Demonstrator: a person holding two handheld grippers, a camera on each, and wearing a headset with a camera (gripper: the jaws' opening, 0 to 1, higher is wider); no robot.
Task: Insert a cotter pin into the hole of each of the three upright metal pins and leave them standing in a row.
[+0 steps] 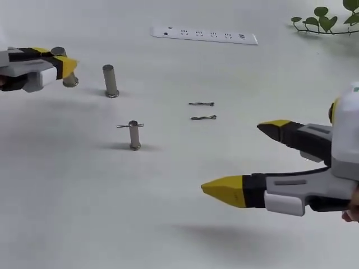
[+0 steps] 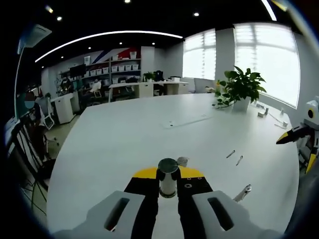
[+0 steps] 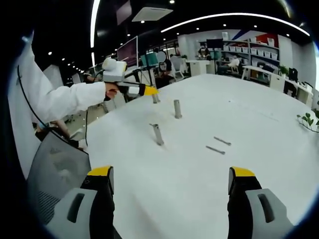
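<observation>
My left gripper (image 1: 66, 66) (image 2: 168, 175) is shut on an upright metal pin (image 1: 69, 78) (image 2: 168, 178) at the far left of the white table. A second bare metal pin (image 1: 110, 80) (image 3: 176, 108) stands just to its right. Nearer me stands a third pin (image 1: 134, 135) (image 3: 158, 134) with a cotter pin (image 1: 129, 125) through its top. Two loose cotter pins (image 1: 201, 103) (image 1: 203, 117) lie flat in the middle of the table. My right gripper (image 1: 231, 157) (image 3: 171, 174) hovers open at the right, with nothing between its jaws, short of the loose cotter pins.
A white power strip (image 1: 205, 35) lies at the far side of the table. Plant leaves (image 1: 328, 19) reach in at the back right corner. A person's white sleeve (image 3: 60, 102) holds the left gripper. Office desks and shelves stand beyond the table.
</observation>
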